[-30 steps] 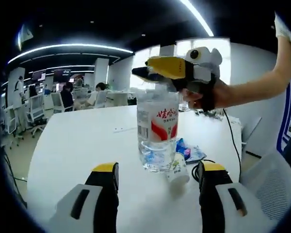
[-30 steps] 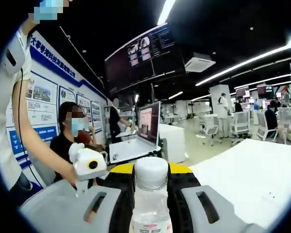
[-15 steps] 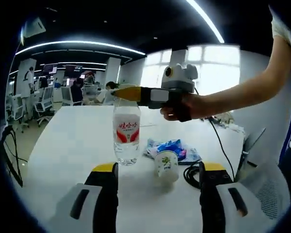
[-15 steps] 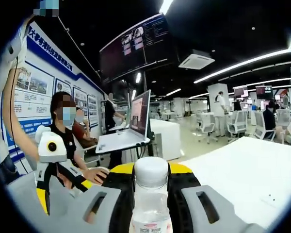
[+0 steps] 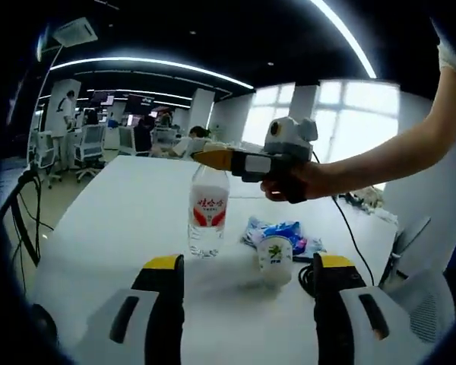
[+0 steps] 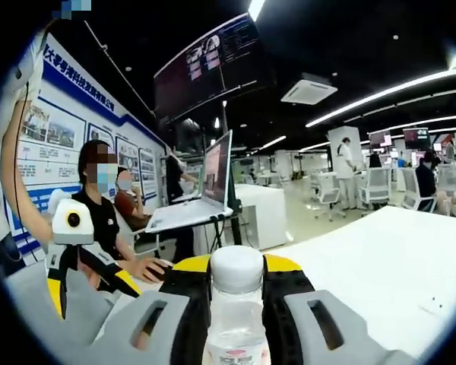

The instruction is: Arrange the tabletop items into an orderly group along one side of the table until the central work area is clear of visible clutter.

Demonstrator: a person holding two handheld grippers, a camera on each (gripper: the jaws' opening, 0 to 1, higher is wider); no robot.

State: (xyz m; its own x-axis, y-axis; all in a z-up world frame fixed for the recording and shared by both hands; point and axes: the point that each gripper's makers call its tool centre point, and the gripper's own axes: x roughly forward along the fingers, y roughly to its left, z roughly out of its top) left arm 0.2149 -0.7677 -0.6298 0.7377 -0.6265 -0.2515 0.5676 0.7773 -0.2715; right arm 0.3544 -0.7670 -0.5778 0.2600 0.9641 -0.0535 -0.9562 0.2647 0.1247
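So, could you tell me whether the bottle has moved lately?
Yes: held by the right claw, the bottle went from beside the cup to its left.

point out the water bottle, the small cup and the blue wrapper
water bottle [image 5: 208,213]: left gripper view, on its red and white label
small cup [image 5: 274,256]: left gripper view, on its side wall
blue wrapper [image 5: 283,229]: left gripper view, on its crumpled top

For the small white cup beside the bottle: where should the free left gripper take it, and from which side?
Grip the small cup across its body, about mid-height, coming in level from the left gripper's own near side. It stands upright and tapered, so jaws either side of the wall should hold. The near side looks open; the blue wrapper lies behind it and the bottle, held by the right gripper, stands to one side.
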